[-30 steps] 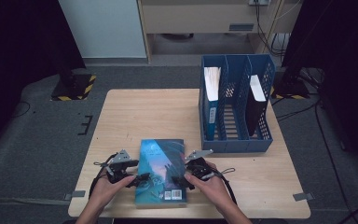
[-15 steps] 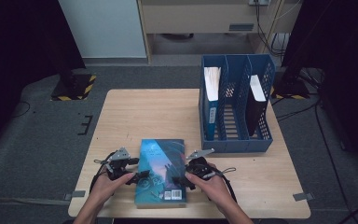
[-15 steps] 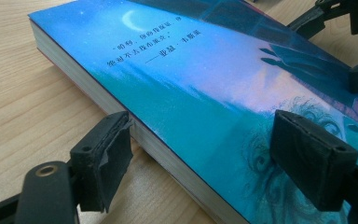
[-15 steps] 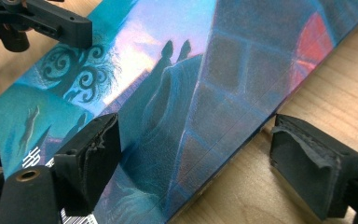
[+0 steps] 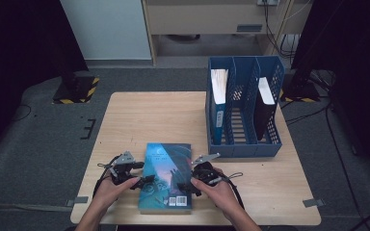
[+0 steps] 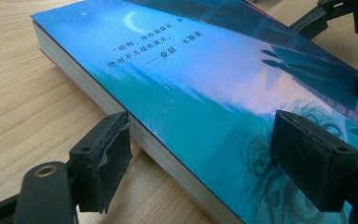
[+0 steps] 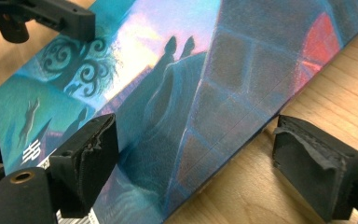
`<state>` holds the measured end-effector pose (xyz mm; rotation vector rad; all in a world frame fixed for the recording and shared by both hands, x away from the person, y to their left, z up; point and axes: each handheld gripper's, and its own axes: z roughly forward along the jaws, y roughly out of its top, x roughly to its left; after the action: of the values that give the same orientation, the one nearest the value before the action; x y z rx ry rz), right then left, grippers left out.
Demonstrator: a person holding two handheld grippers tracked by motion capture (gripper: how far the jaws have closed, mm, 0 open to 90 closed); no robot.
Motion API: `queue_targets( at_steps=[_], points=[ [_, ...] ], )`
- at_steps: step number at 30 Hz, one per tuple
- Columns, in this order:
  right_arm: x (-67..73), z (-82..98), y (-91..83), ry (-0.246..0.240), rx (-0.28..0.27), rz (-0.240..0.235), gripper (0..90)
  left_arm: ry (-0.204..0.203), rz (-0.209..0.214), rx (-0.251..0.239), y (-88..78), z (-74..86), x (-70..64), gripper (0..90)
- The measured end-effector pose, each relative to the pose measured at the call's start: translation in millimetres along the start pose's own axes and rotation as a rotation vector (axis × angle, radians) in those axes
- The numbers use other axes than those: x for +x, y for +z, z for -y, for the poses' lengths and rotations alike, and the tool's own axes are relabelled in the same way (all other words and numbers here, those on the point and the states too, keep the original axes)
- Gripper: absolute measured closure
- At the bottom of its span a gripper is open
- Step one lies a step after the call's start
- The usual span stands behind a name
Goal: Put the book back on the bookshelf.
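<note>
A thick paperback [image 5: 166, 175] with a blue-green illustrated cover lies flat near the front edge of the wooden table [image 5: 149, 115]. My left gripper [image 5: 142, 182] is at its left side, open. In the left gripper view [image 6: 205, 158], one pad stands beside the page edge and the other over the cover [image 6: 214, 84]. My right gripper [image 5: 185, 185] is at the book's right side, also open. Its jaws have just been opening a little further. In the right gripper view [image 7: 203, 161] they straddle the spine edge of the book [image 7: 168, 93], with neither pad pressing on it.
A blue slotted file holder [image 5: 243, 115] stands at the table's back right. A blue binder [image 5: 218, 96] sits in its left slot and a dark book [image 5: 263, 103] in its right slot. Bare tabletop stretches behind and left of the paperback.
</note>
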<state>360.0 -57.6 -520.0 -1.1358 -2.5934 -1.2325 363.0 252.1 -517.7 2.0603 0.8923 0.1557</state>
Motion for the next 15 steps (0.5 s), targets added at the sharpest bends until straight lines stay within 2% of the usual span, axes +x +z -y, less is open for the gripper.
queue_targets(
  at_steps=[5,9,15],
  points=[
    [8.6,-1.7,4.1,-0.021,-0.001,0.006,14.9,-0.011,-0.017,-0.002,-3.3,1.3,4.2,18.7],
    [9.3,-2.5,4.6,-0.043,0.001,-0.002,14.9,-0.005,-0.028,-0.003,-4.1,1.4,3.7,18.6],
    [3.9,-0.5,7.0,-0.012,-0.004,-0.039,13.2,0.000,-0.024,0.006,-7.0,4.2,-1.3,18.6]
  ],
)
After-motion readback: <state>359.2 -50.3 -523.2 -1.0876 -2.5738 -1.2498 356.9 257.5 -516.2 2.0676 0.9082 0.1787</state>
